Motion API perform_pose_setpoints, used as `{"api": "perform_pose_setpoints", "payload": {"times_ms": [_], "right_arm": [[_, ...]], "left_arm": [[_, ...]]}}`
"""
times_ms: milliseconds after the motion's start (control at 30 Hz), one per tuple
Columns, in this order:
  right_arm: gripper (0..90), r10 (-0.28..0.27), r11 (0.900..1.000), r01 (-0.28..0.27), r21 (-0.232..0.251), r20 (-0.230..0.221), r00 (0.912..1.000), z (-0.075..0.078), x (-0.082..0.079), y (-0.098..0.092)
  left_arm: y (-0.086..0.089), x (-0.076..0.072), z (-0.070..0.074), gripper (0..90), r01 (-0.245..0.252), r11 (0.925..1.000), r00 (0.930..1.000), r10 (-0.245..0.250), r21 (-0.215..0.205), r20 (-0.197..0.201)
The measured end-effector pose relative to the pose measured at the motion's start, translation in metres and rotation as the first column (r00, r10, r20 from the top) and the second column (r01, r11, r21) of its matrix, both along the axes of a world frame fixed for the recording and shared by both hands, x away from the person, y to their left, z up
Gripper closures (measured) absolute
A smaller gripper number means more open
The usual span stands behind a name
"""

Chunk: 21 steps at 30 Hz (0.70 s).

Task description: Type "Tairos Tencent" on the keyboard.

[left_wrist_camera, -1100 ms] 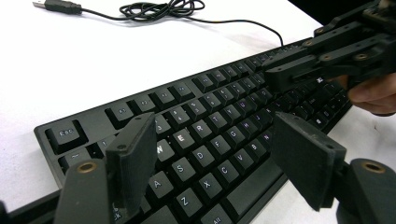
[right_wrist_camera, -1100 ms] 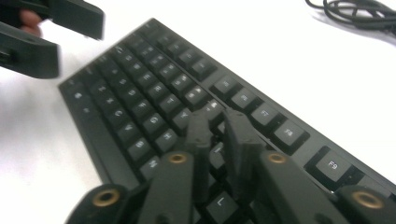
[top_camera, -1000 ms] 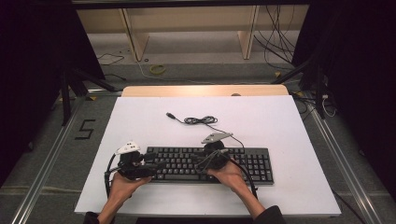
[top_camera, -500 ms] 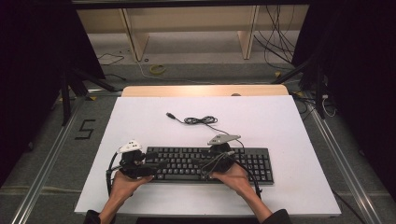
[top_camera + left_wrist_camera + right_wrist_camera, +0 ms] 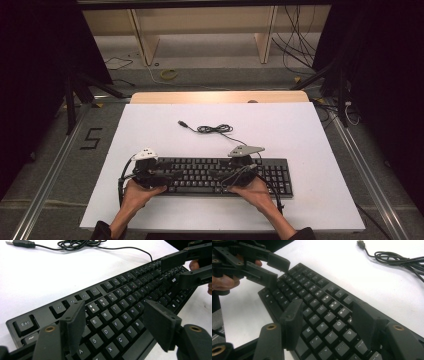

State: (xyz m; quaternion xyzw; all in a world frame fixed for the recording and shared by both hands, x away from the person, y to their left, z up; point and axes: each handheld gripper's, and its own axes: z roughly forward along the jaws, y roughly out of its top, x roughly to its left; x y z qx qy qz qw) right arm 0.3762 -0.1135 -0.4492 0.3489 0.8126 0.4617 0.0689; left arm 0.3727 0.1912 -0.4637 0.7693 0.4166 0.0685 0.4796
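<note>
A black keyboard [image 5: 220,175] lies flat near the front of the white table [image 5: 300,130]. Its cable [image 5: 214,129] is coiled behind it and ends in a USB plug [image 5: 183,123]. My left gripper [image 5: 172,176] hovers low over the keyboard's left end and points right. Its jaws [image 5: 117,325] stand wide over the letter keys and have just been closing a little, with nothing gripped. My right gripper [image 5: 216,176] points left over the middle keys. Its jaws [image 5: 327,322] have just been opening, and only the keys lie below them. The two grippers face each other.
Bare white table surface lies behind and to the right of the keyboard. A wooden board edge [image 5: 220,97] runs along the table's far side. Metal rails [image 5: 50,165] flank the table, and loose cables [image 5: 300,45] lie on the floor beyond.
The grey plate on my right gripper has shifted a little to the right along the keyboard. My left hand has stayed where it was.
</note>
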Motion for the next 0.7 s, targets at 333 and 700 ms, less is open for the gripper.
{"api": "perform_pose_setpoints", "payload": {"times_ms": [333,700], "right_arm": [[41.8,0.007,1.000,-0.007,-0.004,0.000,1.0000,-0.001,-0.003,-0.002],[42.2,0.012,1.000,-0.012,-0.002,-0.003,0.9999,0.000,-0.004,-0.002]], "left_arm": [[-0.008,0.008,-0.002,61.7,0.025,0.9967,0.9986,-0.021,0.077,-0.048],[-0.020,0.014,-0.004,82.8,0.045,0.9906,0.9974,-0.037,0.129,-0.062]]}}
